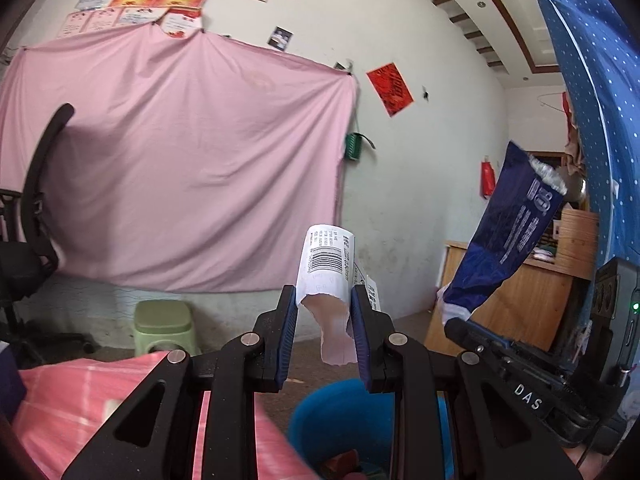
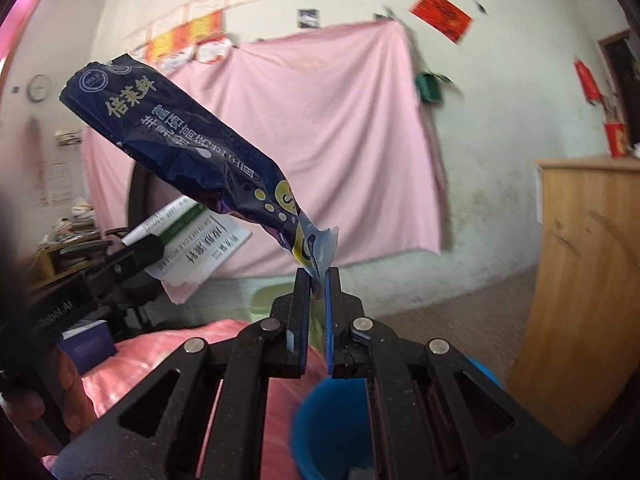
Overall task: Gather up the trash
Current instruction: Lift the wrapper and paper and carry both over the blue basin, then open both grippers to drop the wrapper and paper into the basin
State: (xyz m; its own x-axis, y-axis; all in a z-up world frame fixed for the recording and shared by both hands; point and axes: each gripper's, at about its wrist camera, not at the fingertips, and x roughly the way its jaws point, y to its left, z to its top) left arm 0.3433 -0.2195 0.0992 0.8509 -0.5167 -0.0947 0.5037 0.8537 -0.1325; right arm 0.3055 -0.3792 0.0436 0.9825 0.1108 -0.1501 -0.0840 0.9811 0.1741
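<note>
My left gripper point(image 1: 325, 300) is shut on a torn white paper box point(image 1: 326, 268) with a barcode, held upright between its blue pads. The same box point(image 2: 192, 248) and left gripper point(image 2: 140, 254) show at the left of the right wrist view. My right gripper point(image 2: 318, 280) is shut on the corner of a dark blue foil snack bag point(image 2: 188, 152) that slants up to the left. In the left wrist view that bag point(image 1: 508, 236) rises at the right, above the right gripper point(image 1: 460, 326). A blue bin point(image 1: 344, 424) point(image 2: 332, 428) sits low, below both grippers, with some scraps inside.
A pink bedcover point(image 1: 80, 408) point(image 2: 160, 344) lies at lower left. A pink sheet point(image 1: 180, 160) hangs on the far wall. A green stool point(image 1: 164, 326), a black office chair point(image 1: 28, 240) and a wooden cabinet point(image 2: 584, 288) stand around. A small purple box point(image 2: 86, 344) rests on the bedcover.
</note>
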